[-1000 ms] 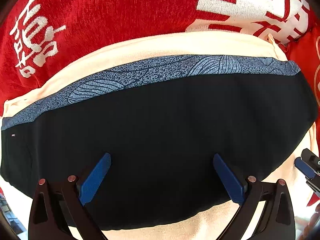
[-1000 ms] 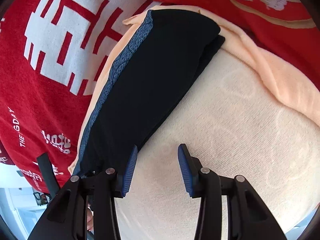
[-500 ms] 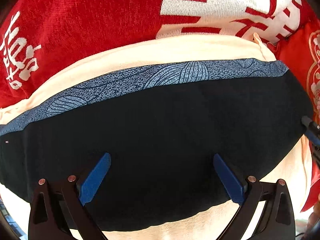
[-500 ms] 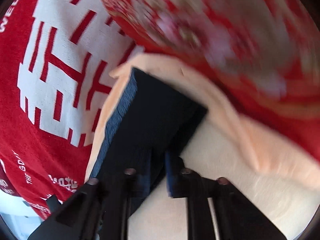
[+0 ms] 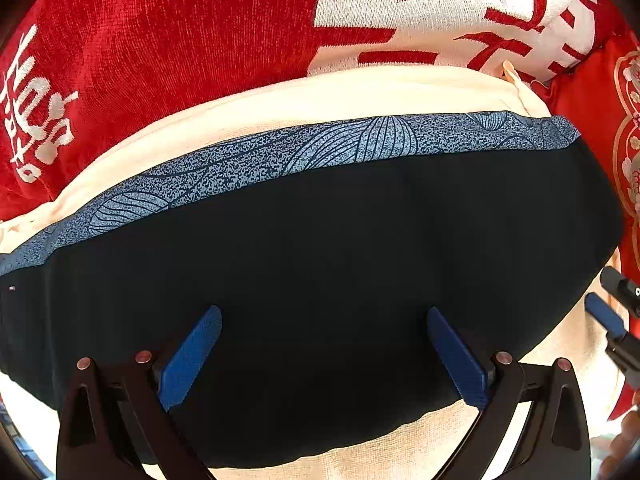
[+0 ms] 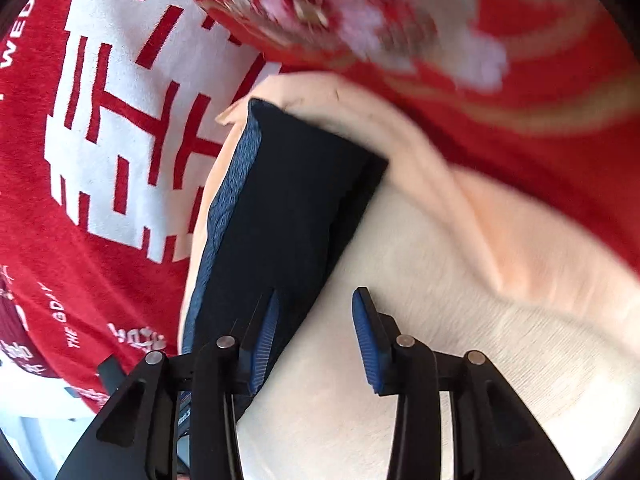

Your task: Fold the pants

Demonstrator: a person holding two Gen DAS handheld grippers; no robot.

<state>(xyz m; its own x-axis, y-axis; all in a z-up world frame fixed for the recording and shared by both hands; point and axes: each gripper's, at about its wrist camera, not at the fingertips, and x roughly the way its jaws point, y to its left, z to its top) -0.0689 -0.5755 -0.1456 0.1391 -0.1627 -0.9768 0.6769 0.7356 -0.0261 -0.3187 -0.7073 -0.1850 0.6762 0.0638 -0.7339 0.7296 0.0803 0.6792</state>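
The black pants (image 5: 320, 280) lie folded into a compact band on a cream towel (image 5: 320, 92), with a blue patterned waistband (image 5: 360, 144) along the far edge. My left gripper (image 5: 324, 354) is wide open, hovering over the near part of the pants, empty. In the right wrist view the pants (image 6: 288, 208) run away from me at left. My right gripper (image 6: 314, 340) is open and empty at the pants' near right edge, its left finger over the fabric and its right finger over the towel (image 6: 420, 280). The right gripper also shows at the left wrist view's right edge (image 5: 612, 316).
A red blanket with white characters (image 5: 180, 40) lies under the towel and beyond it. A red embroidered cushion (image 6: 400, 20) is at the far right. A raised peach fold of the towel (image 6: 500, 220) borders the right side.
The right gripper, nearly shut at the pants' edge half a second ago, has opened and pulled back slightly. The left gripper has stayed open, shifting a little over the pants.
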